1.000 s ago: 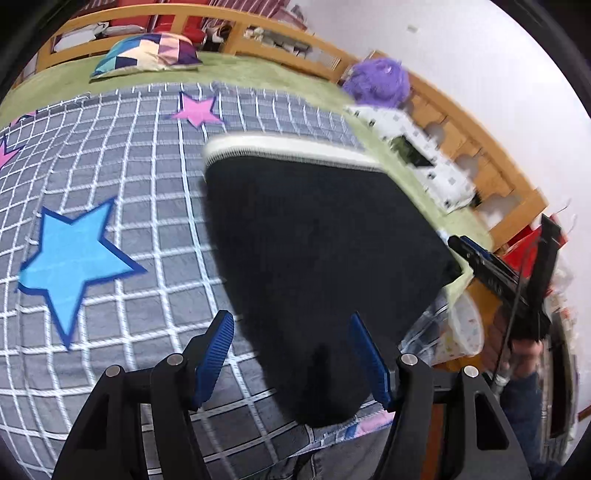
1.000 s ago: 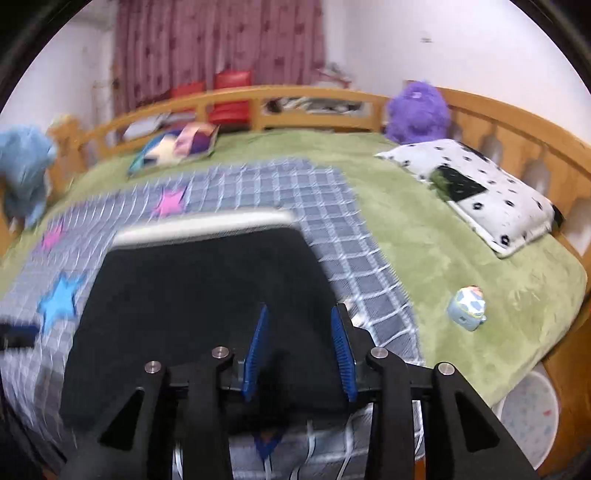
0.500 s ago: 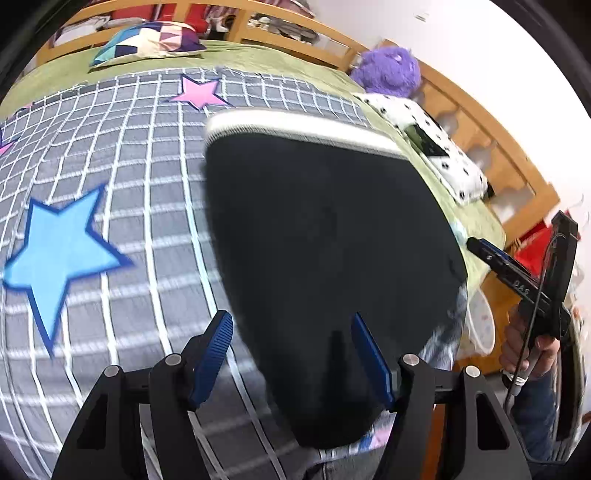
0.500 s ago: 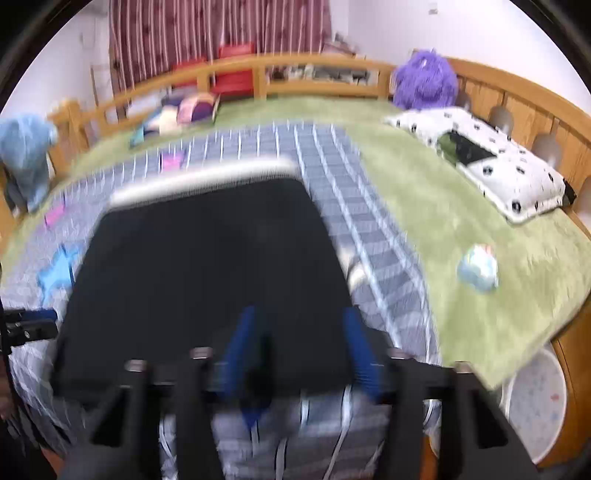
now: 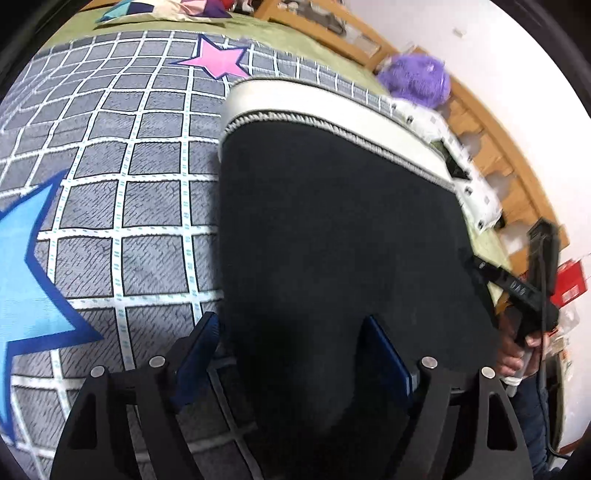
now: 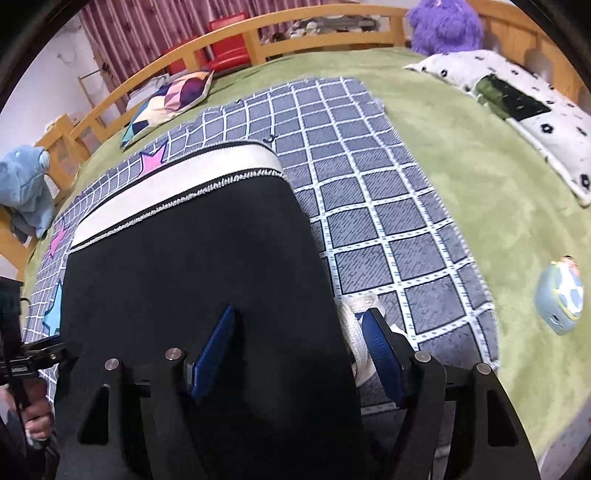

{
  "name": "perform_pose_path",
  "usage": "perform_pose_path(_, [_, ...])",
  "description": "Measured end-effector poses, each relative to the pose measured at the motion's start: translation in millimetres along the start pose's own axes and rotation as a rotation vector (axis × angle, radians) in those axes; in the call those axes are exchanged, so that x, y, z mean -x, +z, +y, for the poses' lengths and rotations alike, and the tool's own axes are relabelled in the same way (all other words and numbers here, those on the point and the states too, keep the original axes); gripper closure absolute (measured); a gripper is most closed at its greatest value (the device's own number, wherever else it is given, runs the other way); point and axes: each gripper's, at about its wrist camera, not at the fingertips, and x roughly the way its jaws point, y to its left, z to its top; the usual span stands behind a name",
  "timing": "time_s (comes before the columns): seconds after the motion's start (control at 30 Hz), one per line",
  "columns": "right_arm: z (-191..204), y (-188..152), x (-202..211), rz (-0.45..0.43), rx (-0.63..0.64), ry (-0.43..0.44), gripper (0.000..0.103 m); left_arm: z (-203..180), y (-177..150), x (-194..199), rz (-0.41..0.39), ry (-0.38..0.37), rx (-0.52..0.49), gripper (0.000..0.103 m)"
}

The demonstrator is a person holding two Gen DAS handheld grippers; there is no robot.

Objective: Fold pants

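Note:
Black pants [image 5: 332,236] with a white waistband [image 5: 332,110] lie flat on a grey checked blanket [image 5: 129,199], waistband at the far end. My left gripper [image 5: 291,354] is open, its blue pads straddling the near left corner of the black fabric. My right gripper [image 6: 299,347] is open over the near right corner of the pants [image 6: 192,273]; a white drawstring [image 6: 356,332] lies beside its right pad. The right gripper also shows in the left wrist view [image 5: 517,288], at the pants' right edge.
The blanket [image 6: 369,206] with coloured stars lies on a green bedspread [image 6: 480,155] inside a wooden bed frame. A spotted pillow [image 6: 517,92], a purple plush [image 6: 443,26], a patterned cushion [image 6: 170,99], a blue plush [image 6: 26,184] and a small blue toy [image 6: 561,295] lie around it.
Both grippers have moved down and forward, closer to the near end of the pants. The right gripper's jaws have opened wider. The pants lie as before.

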Motion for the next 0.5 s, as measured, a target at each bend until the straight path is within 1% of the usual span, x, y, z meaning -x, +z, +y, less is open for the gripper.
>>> perform_pose_path(0.1, [-8,3,-8,0.021,-0.009,0.038,0.034,-3,1,-2,-0.019,0.011,-0.018,0.023])
perform_pose_path(0.17, [-7,0,-11,0.027,-0.021,0.058,0.034,-4,2,-4,-0.032,0.0,-0.012,0.025])
perform_pose_path(0.2, [-9,0,-13,0.031,-0.036,0.075,0.034,-6,6,-7,-0.034,-0.008,-0.004,0.029])
perform_pose_path(0.23, [-10,-2,-15,0.035,-0.049,0.09,0.034,-6,7,-8,-0.031,-0.017,0.002,0.039])
perform_pose_path(0.27, [-12,-2,-16,0.039,-0.064,0.104,0.035,-7,8,-8,-0.021,-0.027,0.011,0.043])
perform_pose_path(0.3, [-14,-3,-16,0.046,-0.083,0.123,0.034,-9,10,-7,-0.017,-0.023,0.021,0.052])
perform_pose_path(0.33, [-16,-5,-16,0.056,-0.1,0.152,0.04,-10,11,-4,-0.014,-0.025,0.018,0.061])
perform_pose_path(0.37, [-17,-7,-16,0.07,-0.116,0.193,0.05,-12,13,-1,-0.014,-0.026,0.01,0.064])
perform_pose_path(0.4, [-17,-9,-14,0.072,-0.137,0.232,0.051,-14,16,3,-0.015,-0.027,0.011,0.069])
perform_pose_path(0.43, [-15,-9,-11,0.065,-0.134,0.226,0.055,-15,18,7,-0.014,-0.032,0.016,0.072])
perform_pose_path(0.5, [-3,-10,-2,0.035,-0.09,0.163,0.062,-18,26,15,-0.03,-0.049,0.03,0.076])
